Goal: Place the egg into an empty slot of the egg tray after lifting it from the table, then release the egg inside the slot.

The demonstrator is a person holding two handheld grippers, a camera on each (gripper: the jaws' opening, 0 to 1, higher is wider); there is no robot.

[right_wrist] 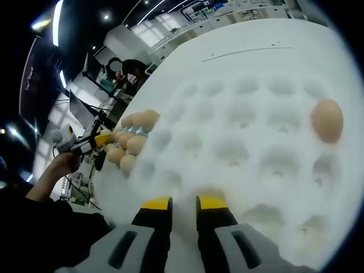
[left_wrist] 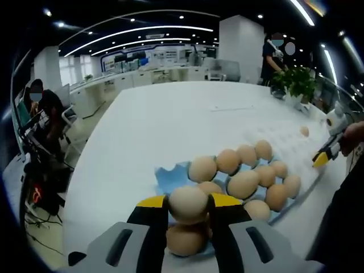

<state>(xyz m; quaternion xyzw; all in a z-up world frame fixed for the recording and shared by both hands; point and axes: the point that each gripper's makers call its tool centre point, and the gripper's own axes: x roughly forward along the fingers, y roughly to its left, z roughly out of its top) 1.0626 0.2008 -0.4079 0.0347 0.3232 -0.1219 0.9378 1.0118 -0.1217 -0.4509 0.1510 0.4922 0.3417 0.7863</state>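
My left gripper [left_wrist: 188, 203] is shut on a pale brown egg [left_wrist: 187, 200], held just above the near end of a blue egg tray [left_wrist: 170, 177] that carries several eggs. To the right lies a white egg tray [left_wrist: 284, 142] with one egg [left_wrist: 305, 131] in a far slot. In the right gripper view, my right gripper [right_wrist: 183, 205] hovers over the white egg tray [right_wrist: 239, 142], jaws close together with nothing between them. The single egg [right_wrist: 327, 120] sits in a slot at the right. The blue tray's eggs [right_wrist: 132, 142] lie to the left.
Both trays rest on a large white table [left_wrist: 170, 119]. A potted plant [left_wrist: 296, 82] stands at its far right corner. The right gripper [left_wrist: 325, 156] and a hand show at the right edge. The left gripper [right_wrist: 85, 144], held by a hand, shows beside the blue tray. Office desks and people are beyond.
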